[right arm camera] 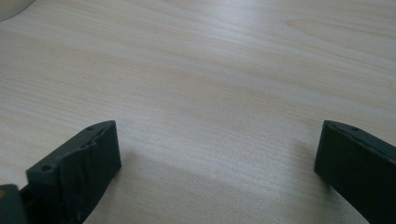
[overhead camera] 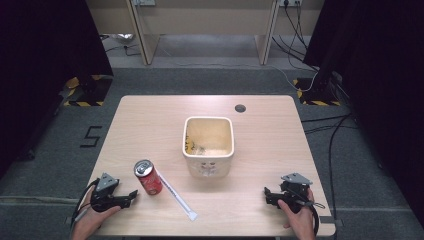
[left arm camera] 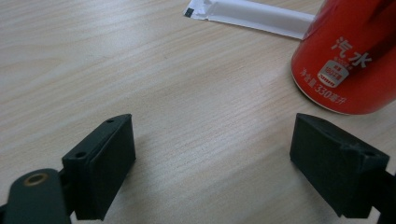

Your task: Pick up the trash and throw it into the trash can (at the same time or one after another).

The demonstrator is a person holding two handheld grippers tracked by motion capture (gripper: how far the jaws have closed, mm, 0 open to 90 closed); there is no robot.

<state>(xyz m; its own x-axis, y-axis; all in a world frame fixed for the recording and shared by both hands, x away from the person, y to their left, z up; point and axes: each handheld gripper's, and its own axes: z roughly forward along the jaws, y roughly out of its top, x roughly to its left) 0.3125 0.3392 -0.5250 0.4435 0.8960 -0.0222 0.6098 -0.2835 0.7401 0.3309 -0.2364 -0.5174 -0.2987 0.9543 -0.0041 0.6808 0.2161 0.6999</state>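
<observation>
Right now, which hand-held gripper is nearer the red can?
Left. The left hand-held gripper sits just beside the red can, jaws open toward it; the right hand-held gripper is across the table, beyond the bin.

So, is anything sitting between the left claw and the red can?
Nothing visible. The left claw stands open on bare table, with the red can just ahead and to one side; the white wrapped straw lies beyond the can.

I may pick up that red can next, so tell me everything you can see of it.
The red can looks like metal, with a silver top and white printed characters on its side in the left gripper view. It stands upright on the table, near the front left. A white wrapped stick lies right beside its base; contact is unclear. The left tongs sit open close by, not touching.
</observation>
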